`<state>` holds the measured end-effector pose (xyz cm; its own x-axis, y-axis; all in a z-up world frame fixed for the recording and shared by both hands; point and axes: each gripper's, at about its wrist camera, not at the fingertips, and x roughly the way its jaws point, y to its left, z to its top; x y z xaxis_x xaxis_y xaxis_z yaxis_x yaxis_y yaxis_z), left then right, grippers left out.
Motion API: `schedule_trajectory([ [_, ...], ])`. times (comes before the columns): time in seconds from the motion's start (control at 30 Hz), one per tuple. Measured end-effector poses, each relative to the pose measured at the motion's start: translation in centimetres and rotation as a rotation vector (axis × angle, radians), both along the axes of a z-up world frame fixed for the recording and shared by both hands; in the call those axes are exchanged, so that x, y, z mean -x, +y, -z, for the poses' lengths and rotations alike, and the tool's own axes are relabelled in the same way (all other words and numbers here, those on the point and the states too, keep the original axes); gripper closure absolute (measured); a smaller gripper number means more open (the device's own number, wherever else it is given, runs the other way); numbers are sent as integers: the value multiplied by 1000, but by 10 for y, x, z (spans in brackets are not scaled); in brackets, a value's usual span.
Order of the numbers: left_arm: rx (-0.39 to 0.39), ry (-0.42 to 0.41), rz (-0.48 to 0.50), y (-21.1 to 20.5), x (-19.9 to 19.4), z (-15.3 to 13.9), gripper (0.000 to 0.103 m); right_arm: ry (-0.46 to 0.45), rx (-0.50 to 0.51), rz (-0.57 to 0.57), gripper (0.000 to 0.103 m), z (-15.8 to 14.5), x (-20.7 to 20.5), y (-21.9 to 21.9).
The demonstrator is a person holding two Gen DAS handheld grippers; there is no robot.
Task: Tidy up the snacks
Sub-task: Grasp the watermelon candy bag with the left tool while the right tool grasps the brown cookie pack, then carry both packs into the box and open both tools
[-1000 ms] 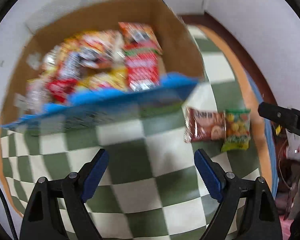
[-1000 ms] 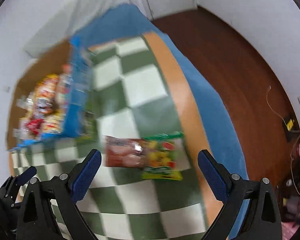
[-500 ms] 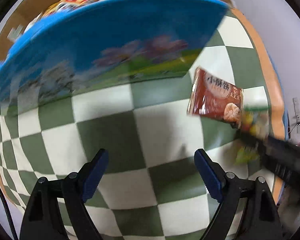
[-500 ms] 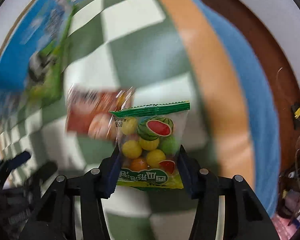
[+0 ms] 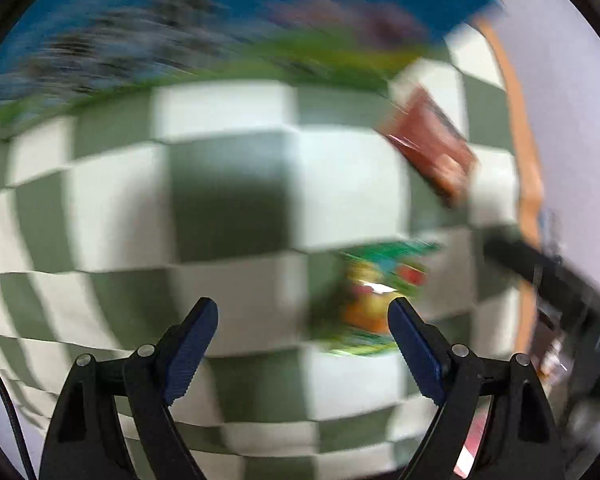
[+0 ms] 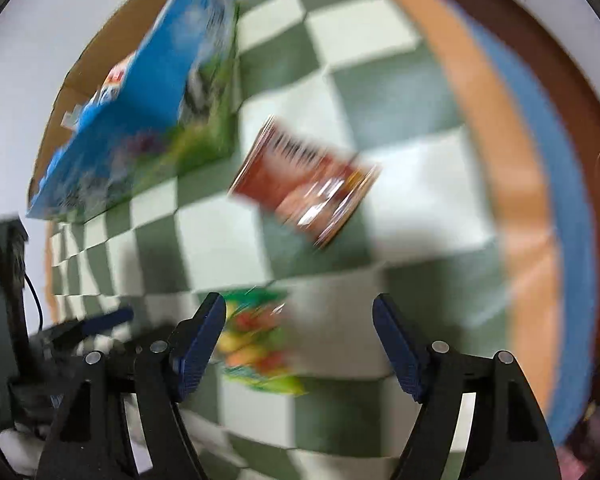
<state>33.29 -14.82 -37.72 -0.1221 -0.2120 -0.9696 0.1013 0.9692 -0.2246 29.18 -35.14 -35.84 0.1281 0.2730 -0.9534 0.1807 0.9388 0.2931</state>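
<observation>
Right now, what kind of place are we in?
Probably a room in a home: a green-and-white checked tablecloth covers a table, snack packets lie on it beside a cardboard box, and brown wooden flooring shows past the edge.

Left hand-held gripper (image 5: 302, 330) open, pointing down; right hand-held gripper (image 6: 298, 326) jaws opening.

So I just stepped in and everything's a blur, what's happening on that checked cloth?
A person is sorting snacks with two tools. The right hand-held gripper hangs over the clear fruit-candy packet with a green top; its jaws are opening, and the packet lies near one finger, not pinched. The left hand-held gripper is open and empty beside the same packet. A reddish-brown snack packet lies on the green-and-white checked cloth, near the blue-sided cardboard box of snacks.
</observation>
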Motion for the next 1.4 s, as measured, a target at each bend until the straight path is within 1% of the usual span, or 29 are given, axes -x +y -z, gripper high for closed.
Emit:
schedule_trajectory([
  [0.07,38,43,24,-20,3,10,16,-13,38,-16,25,-8,-13,-14],
  [0.13,49,78,49,-41,5,25,16,-24,75,-46,25,-14,-20,-23],
  [0.17,43,84,61,-49,5,31,19,-26,92,-61,25,-16,-32,-30],
  [0.2,25,77,76,-56,6,38,25,-30,106,-82,25,-18,-45,-35],
  [0.23,2,69,82,-58,7,42,50,-33,114,-109,25,-19,-50,-36],
  [0.27,-23,61,87,-59,8,43,54,-29,118,-136,25,-18,-57,-33],
  [0.33,-11,54,73,-56,6,41,54,-34,134,-208,25,-16,-66,-25],
  [0.37,-22,50,58,-50,8,40,54,-35,141,-249,25,-15,-71,-19],
  [0.43,-43,29,7,-27,6,36,54,-34,168,-335,25,-6,-79,1],
  [0.5,-60,22,-50,-4,3,34,54,-27,172,-403,25,5,-86,20],
  [0.57,-78,18,-104,18,-3,33,54,-24,198,-481,25,19,-93,39],
  [0.63,-101,7,-151,35,-8,31,54,-8,204,-531,25,32,-100,53],
  [0.7,-109,1,-176,44,-9,30,54,6,229,-559,25,46,-108,63],
  [0.73,-116,-3,-184,47,-10,30,54,18,244,-560,25,53,-112,66],
  [0.77,-119,-6,-188,50,-9,30,54,20,246,-546,28,56,-115,67],
  [0.8,-118,-7,-191,51,-9,30,54,14,242,-520,31,56,-116,66],
  [0.87,-115,-9,-194,45,-3,31,54,26,222,-440,39,54,-115,61],
  [1.0,-128,-22,-175,47,8,35,53,121,171,-271,42,55,-93,51],
  [1.03,-128,-24,-172,56,-2,36,53,141,139,-228,42,56,-84,50],
  [1.13,-129,-27,-165,52,-7,40,52,190,59,-144,42,60,-62,52],
  [1.23,-131,-27,-156,49,-7,46,52,222,9,-120,42,63,-43,62],
  [1.33,-127,-24,-147,50,-11,46,52,204,32,-116,42,62,-39,68],
  [1.37,-128,-23,-142,53,-12,39,51,194,48,-117,41,61,-39,66],
  [1.4,-132,-22,-135,51,-13,39,51,184,65,-118,41,61,-40,67],
])
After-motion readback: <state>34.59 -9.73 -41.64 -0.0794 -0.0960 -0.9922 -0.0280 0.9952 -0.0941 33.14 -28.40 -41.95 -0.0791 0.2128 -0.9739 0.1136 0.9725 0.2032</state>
